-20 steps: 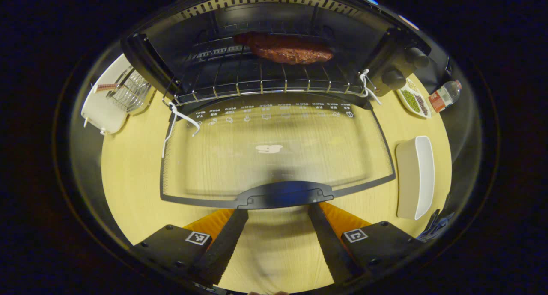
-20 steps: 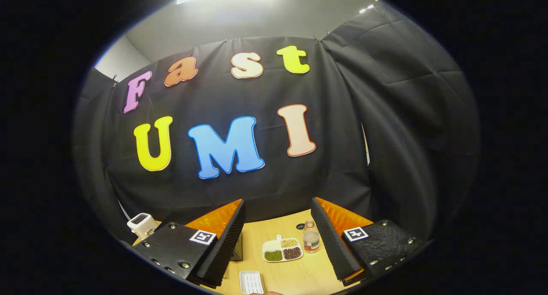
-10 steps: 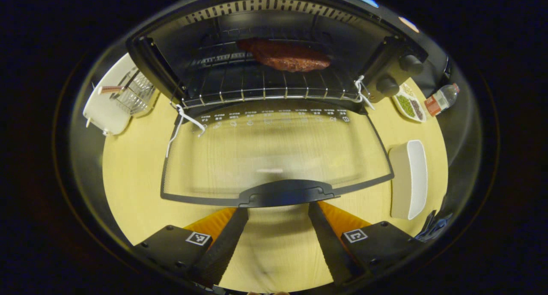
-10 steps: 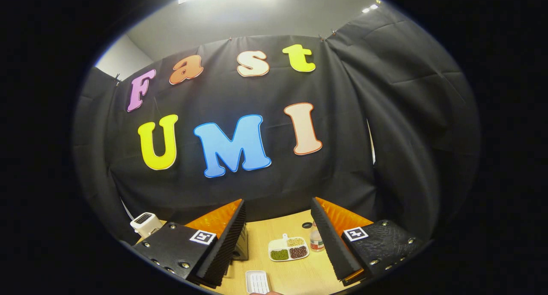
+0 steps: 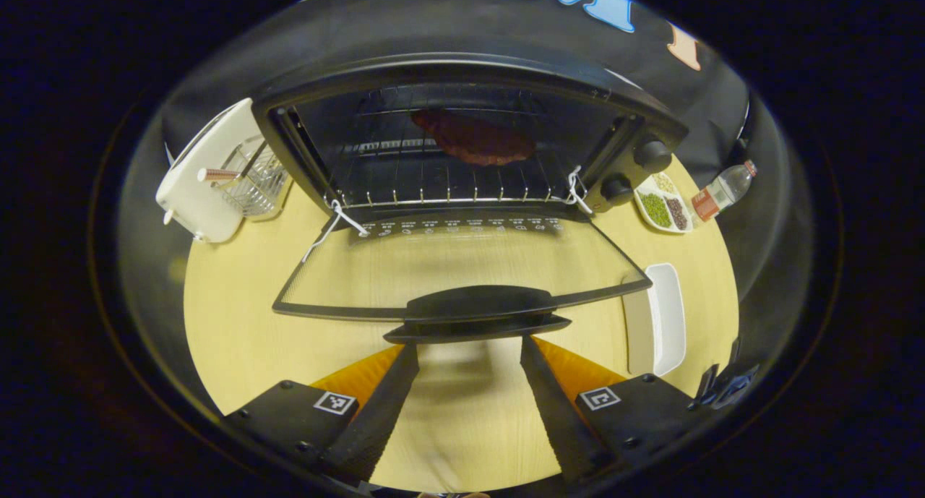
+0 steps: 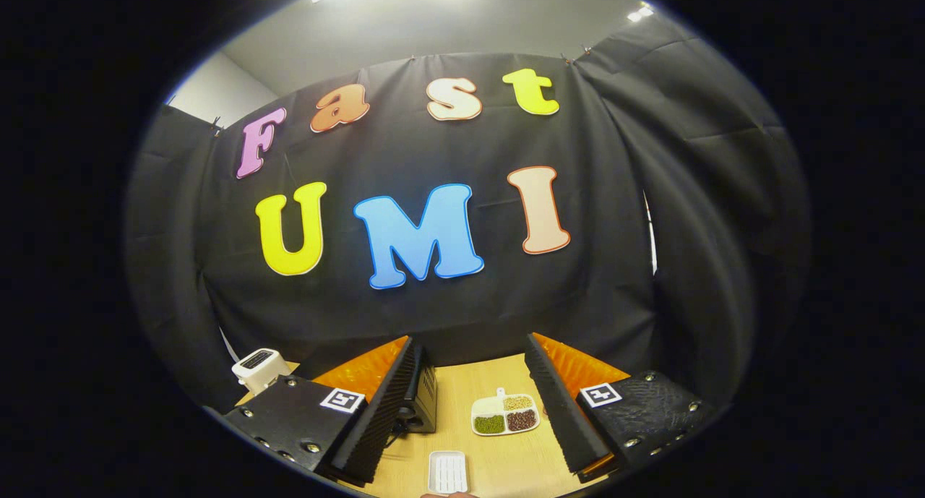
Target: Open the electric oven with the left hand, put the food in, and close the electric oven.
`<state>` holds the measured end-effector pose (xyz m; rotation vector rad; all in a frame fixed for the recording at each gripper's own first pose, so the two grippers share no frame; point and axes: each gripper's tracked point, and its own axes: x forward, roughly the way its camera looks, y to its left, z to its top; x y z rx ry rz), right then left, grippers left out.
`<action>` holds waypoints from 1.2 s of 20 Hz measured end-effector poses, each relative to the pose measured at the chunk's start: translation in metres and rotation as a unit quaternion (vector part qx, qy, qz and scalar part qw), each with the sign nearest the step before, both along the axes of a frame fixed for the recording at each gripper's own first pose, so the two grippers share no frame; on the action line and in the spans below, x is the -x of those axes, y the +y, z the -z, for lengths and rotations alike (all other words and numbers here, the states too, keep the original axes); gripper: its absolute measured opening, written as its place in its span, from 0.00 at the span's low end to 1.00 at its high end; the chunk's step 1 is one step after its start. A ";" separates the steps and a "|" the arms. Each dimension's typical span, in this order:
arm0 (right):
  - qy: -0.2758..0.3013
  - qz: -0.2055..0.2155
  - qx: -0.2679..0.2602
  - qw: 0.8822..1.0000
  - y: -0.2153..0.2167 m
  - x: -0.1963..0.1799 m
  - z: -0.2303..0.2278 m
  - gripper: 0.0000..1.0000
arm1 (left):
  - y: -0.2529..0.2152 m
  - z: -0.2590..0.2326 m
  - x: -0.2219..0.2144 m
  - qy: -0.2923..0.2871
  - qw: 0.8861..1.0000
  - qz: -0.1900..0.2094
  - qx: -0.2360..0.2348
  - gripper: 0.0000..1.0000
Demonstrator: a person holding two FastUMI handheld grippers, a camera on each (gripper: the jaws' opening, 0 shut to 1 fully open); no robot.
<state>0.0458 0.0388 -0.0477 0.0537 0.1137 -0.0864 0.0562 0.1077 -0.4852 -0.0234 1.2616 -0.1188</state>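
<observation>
The black electric oven (image 5: 462, 75) stands on the wooden table (image 5: 231, 324) with its glass door (image 5: 462, 256) hanging down toward me. A brown slab of meat (image 5: 473, 138) lies on the wire rack inside. My left gripper (image 5: 468, 348) is open, its fingertips just below and in front of the door handle (image 5: 477, 304), with nothing between them. My right gripper (image 6: 470, 348) is open and empty. It is held high and faces the booth wall, with a corner of the oven (image 6: 425, 397) beside its left finger.
A white toaster (image 5: 199, 187) with a wire basket (image 5: 253, 176) stands left of the oven. On the right sit a long white tray (image 5: 665, 317), a divided dish of beans (image 5: 663, 207) and a small bottle (image 5: 715, 191). The right gripper view shows the dish (image 6: 506, 415) and tray (image 6: 448, 471).
The left gripper view has dropped lower, so the door now looks nearly edge-on and the handle sits right above the fingertips. The right gripper has turned a little to the left.
</observation>
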 end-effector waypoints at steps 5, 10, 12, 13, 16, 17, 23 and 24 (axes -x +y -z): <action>0.001 0.000 -0.010 1.000 -0.002 0.001 0.001 0.93 | 0.000 -0.016 -0.005 -0.030 1.000 -0.003 0.004 0.96; 0.014 -0.011 -0.002 1.000 0.002 0.006 0.010 0.93 | 0.000 -0.028 -0.014 -0.052 0.999 0.001 -0.002 0.97; 0.016 -0.013 -0.001 1.000 0.002 0.004 0.011 0.93 | 0.000 -0.033 -0.017 -0.058 0.998 0.002 -0.004 0.92; 0.016 -0.013 -0.002 1.000 0.002 0.003 0.011 0.93 | 0.000 -0.033 -0.018 -0.058 0.998 0.001 -0.003 0.97; 0.018 -0.012 -0.003 1.000 -0.001 0.002 0.012 0.93 | 0.003 -0.034 -0.024 -0.062 0.998 -0.001 -0.007 0.93; 0.019 -0.012 -0.004 1.000 -0.002 0.001 0.012 0.93 | 0.005 -0.035 -0.026 -0.063 0.998 -0.001 -0.011 0.92; 0.023 -0.009 -0.004 1.000 -0.009 0.000 0.015 0.93 | 0.002 -0.048 -0.039 -0.088 0.996 -0.004 -0.007 0.97; 0.024 -0.012 0.000 1.000 -0.010 -0.001 0.017 0.93 | -0.002 -0.055 -0.043 -0.100 0.995 -0.008 -0.001 1.00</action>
